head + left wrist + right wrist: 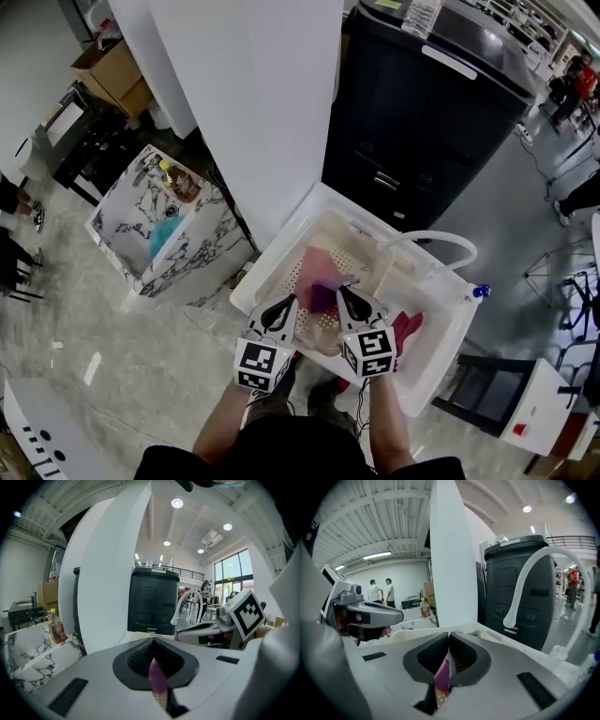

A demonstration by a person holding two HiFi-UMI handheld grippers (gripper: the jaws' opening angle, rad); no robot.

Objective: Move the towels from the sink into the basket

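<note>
1. I'm pinching the purple towel (324,298) with both claws. The left claw (284,309) is clamped on one edge and the right claw (349,300) on the other. The cloth is hanging between the two tips.
2. Both gripper views are showing the jaws closed narrow, with a purple fold squeezed in the pads. Neither claw is empty.
3. The perforated basket (298,274) is sitting just ahead of and below both tips, inside the sink (267,255). A pink towel (317,259) is lying in it, ahead of the claws.
4. To do this well, I'm bringing both claws down level and together, so the towel isn't twisting or draping over the basket rim.
5. I'm planning to open both claws at once, and only when the cloth is over the holes.
6. I'm watching the faucet (441,240), which is ahead and right of the right claw.
7. A red towel (409,328) is lying just right of the right claw, likely next.
</note>
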